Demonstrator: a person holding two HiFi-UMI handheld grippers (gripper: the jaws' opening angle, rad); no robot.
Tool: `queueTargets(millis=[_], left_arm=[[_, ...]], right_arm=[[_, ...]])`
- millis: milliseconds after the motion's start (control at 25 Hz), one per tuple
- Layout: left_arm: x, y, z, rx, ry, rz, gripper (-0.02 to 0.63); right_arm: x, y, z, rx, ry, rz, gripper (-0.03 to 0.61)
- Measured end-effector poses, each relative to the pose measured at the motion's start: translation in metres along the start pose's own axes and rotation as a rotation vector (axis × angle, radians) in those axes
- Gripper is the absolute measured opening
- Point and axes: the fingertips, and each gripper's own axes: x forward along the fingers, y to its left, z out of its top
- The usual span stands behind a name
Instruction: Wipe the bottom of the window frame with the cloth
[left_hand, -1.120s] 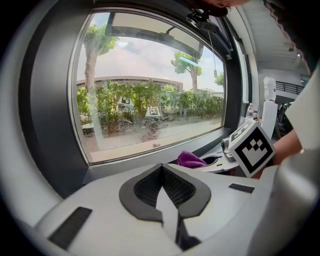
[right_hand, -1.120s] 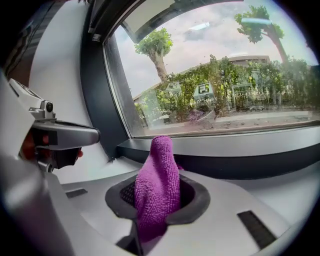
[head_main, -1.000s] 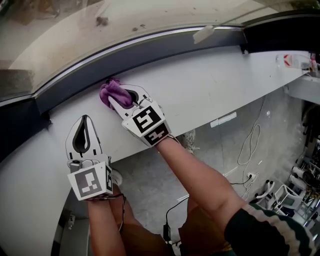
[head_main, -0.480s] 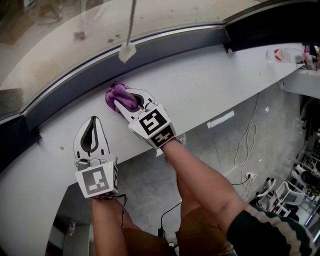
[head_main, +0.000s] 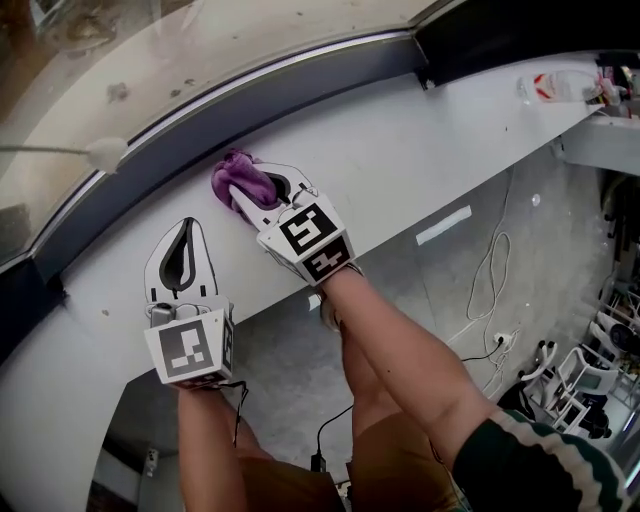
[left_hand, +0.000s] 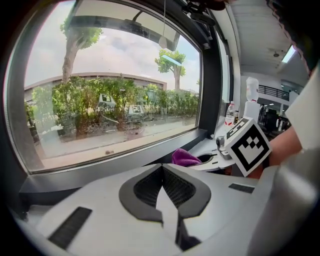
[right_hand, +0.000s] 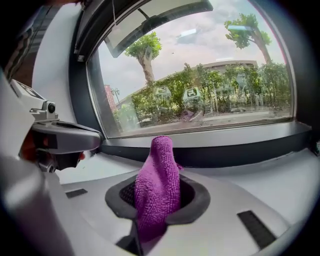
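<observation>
A purple cloth (head_main: 238, 176) is bunched at the tips of my right gripper (head_main: 250, 192), which is shut on it. The cloth lies on the white sill (head_main: 420, 150), right beside the dark bottom band of the window frame (head_main: 300, 85). In the right gripper view the cloth (right_hand: 157, 185) stands up between the jaws and the frame (right_hand: 225, 150) runs just behind it. My left gripper (head_main: 183, 228) rests on the sill to the left and nearer me. It is shut with nothing in it, as the left gripper view (left_hand: 161, 167) shows.
A blind cord's white pull (head_main: 105, 152) hangs in front of the glass at the left. A plastic bottle (head_main: 560, 88) lies at the sill's far right end. Below the sill's edge are a floor with white cables (head_main: 495, 280) and some equipment at the lower right.
Both grippers and the cloth have shifted right along the sill, closer to the frame's right corner. The cord pull has swung from right to left across the glass.
</observation>
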Motion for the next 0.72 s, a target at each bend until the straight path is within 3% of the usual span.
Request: queueTargets(millis=[720], left_arm=[[0.062, -0.080, 0.014, 0.026, 0.030, -0.050, 0.008]], right_arm=[[-0.044, -0.095, -0.009, 0.017, -0.019, -0.052, 0.097]])
